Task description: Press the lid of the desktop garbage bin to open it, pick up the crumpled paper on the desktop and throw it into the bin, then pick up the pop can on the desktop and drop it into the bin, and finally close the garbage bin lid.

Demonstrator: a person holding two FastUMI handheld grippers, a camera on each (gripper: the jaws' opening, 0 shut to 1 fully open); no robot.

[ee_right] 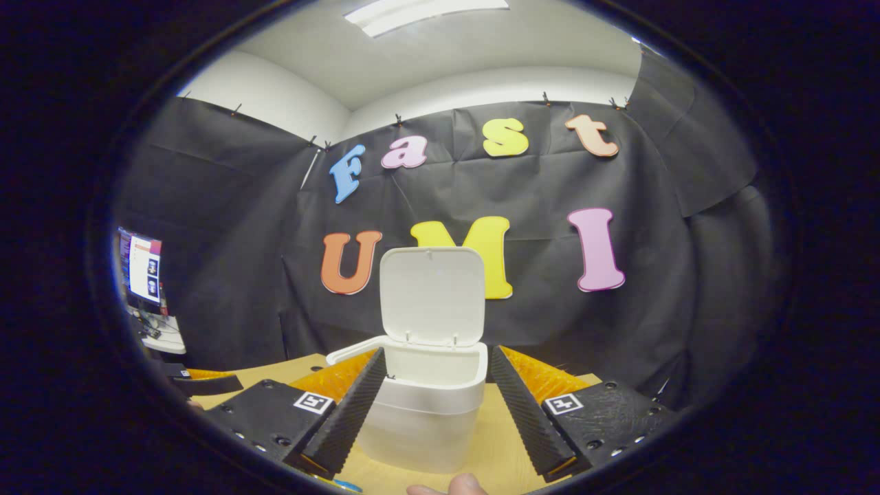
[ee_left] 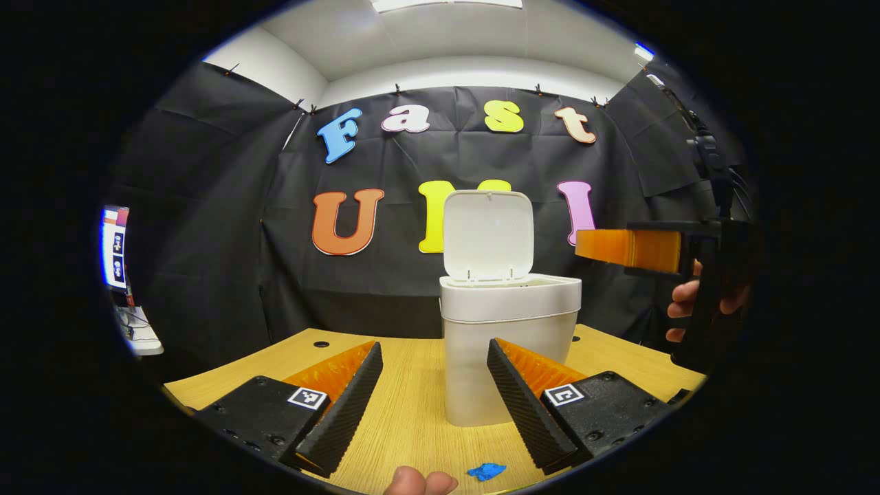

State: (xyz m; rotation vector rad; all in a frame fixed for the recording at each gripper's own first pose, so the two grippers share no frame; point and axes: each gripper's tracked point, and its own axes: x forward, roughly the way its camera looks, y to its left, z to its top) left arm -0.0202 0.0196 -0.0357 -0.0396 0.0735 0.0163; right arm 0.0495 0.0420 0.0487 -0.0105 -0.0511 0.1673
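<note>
Wooden tabletop carries white plastic bin, lid upright. Left gripper jaws spread, empty; right gripper jaws spread near rim. Small blue scrap lies in front.

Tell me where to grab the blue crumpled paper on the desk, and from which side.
Pinch the blue crumpled paper across its middle, coming straight down from above. It is a small, low, irregular lump lying on the desk, on the near side of the bin, with no edge to hook sideways. The open left tool looks nearest.
</note>
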